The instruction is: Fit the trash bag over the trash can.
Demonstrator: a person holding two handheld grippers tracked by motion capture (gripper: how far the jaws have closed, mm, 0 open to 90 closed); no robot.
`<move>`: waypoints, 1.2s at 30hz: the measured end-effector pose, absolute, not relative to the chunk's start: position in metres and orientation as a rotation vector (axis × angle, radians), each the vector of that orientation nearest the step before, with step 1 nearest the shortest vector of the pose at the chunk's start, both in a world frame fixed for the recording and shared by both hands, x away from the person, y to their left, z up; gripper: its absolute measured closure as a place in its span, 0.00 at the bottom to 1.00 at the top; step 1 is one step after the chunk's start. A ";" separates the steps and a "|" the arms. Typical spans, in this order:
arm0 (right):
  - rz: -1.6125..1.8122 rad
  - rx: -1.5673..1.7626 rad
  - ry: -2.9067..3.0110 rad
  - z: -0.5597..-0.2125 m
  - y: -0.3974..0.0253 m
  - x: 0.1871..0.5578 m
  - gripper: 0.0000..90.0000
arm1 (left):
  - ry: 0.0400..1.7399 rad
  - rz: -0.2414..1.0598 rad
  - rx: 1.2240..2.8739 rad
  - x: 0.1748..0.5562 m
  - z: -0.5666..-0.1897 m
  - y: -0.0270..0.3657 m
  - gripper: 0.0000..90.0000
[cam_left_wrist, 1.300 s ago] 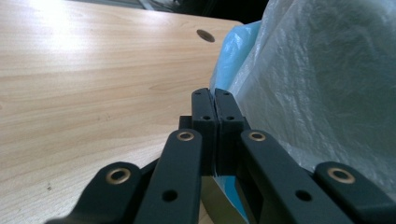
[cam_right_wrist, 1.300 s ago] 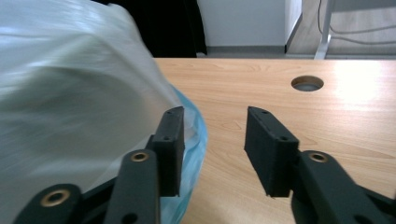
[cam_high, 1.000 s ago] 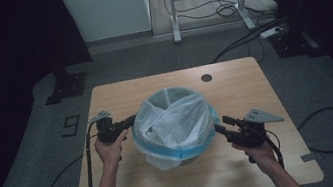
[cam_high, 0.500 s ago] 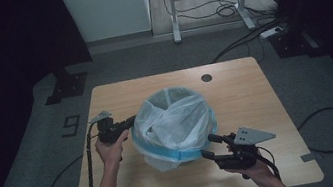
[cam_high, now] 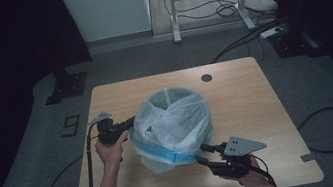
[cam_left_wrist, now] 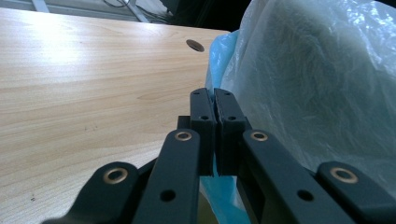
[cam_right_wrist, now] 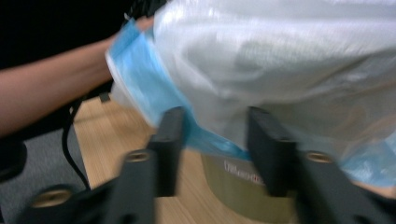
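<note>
Right gripper [cam_high: 203, 152] sits nearest, at the front right of the light wooden counter [cam_high: 258, 109]. Its jaws stand wide apart and hold nothing. In the right gripper view they straddle the hanging blue hem band [cam_right_wrist: 205, 137] of the translucent white plastic bin liner [cam_right_wrist: 280, 60]; the hem hangs between the jaws or just past their tips, which of the two the blur leaves unclear.

The liner is draped over a small round tan waste bin [cam_right_wrist: 243, 196] whose lower wall shows just below the band, between the jaws. From the right gripper the bin lies up and to the left in the high view, just beside the jaw tips.

Bin and liner [cam_high: 174, 122] stand near the middle of the counter, upright, the blue band [cam_high: 164, 154] running around the front and slanting down from left to right.

Left gripper [cam_high: 131, 123] is at the bin's left flank, touching the liner. In the left gripper view its jaws are pressed together with a strip of the blue hem [cam_left_wrist: 215, 88] pinched between them.

Judgement: the left side is pinned, the right hem loose. The coming move turns on the right gripper: the band runs crosswise to its jaws, so closing a little farther forward should catch it.

Far side: the round cable hole [cam_high: 206, 77] in the counter, well apart from the bin.
</note>
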State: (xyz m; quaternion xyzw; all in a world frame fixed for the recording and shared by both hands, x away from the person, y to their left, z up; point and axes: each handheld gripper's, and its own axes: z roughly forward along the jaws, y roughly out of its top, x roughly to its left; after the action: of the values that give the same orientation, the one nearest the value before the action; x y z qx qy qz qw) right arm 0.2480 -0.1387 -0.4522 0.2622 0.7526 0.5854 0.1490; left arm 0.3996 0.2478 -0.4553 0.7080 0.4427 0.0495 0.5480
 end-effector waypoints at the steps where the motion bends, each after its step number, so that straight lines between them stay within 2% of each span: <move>1: 1.657 0.748 2.172 -0.455 -0.137 0.247 0.75 | 1.049 0.117 1.677 0.399 -0.455 0.248 0.97; 3: 1.619 0.744 2.197 -0.460 -0.135 0.247 0.87 | 1.049 0.116 1.674 0.400 -0.455 0.248 0.97; 6: 1.603 0.750 2.210 -0.468 -0.134 0.249 0.99 | 1.048 0.113 1.673 0.400 -0.455 0.248 0.97; 19: 1.471 0.884 2.299 -0.511 -0.148 0.277 0.99 | 1.064 0.102 1.686 0.398 -0.461 0.253 0.96; 28: 1.454 0.955 2.291 -0.524 -0.156 0.288 0.97 | 1.046 0.094 1.683 0.396 -0.463 0.255 0.92; 30: 1.516 0.957 2.247 -0.519 -0.160 0.285 0.81 | 1.030 0.128 1.677 0.392 -0.459 0.256 0.81; 34: 1.599 0.970 2.150 -0.508 -0.168 0.279 0.61 | 1.019 0.217 1.663 0.384 -0.453 0.262 0.48; 36: 1.632 0.991 2.119 -0.506 -0.172 0.277 0.56 | 1.007 0.236 1.646 0.380 -0.450 0.267 0.36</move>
State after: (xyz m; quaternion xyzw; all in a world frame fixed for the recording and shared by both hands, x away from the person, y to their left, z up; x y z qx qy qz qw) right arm 0.2773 -0.1719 -0.5057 0.3439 0.7351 0.5661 0.1443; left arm 0.3798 0.2674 -0.4499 0.6993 0.4277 0.1002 0.5639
